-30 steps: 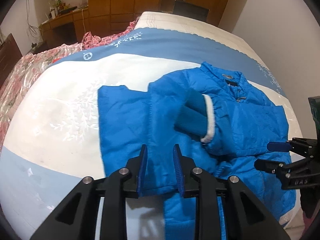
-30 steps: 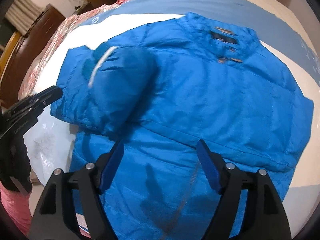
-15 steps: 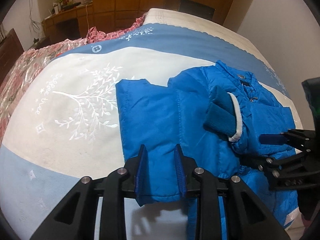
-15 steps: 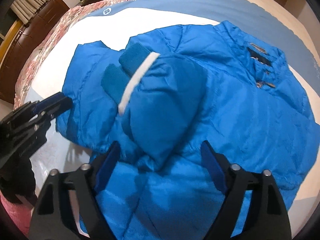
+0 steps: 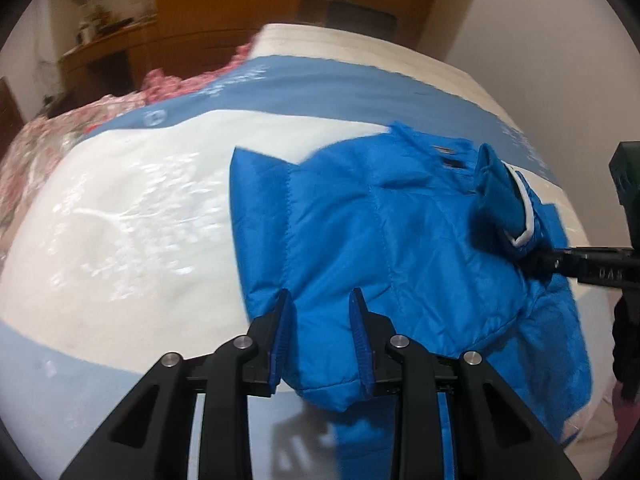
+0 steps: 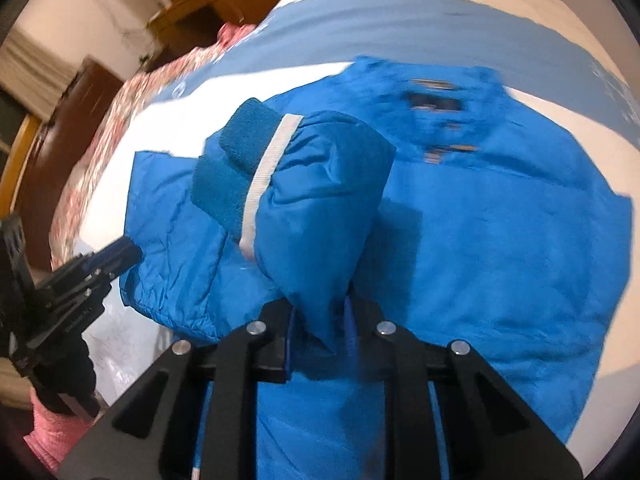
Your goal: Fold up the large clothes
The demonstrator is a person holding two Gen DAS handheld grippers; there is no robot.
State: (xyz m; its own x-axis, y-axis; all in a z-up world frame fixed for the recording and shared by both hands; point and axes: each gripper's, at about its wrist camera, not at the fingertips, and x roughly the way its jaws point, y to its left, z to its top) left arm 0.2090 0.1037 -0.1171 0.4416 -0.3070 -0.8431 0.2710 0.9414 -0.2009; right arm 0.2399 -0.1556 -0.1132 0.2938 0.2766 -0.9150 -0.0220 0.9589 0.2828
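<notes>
- Since 1 second ago, the right gripper has been closing its jaws and now clamps the sleeve of the blue jacket lying on the bed.
- Left gripper pinches the jacket's folded side edge.
- Best carry the sleeve across flat, keeping that edge taut.
- Both grippers point steeply down.
</notes>
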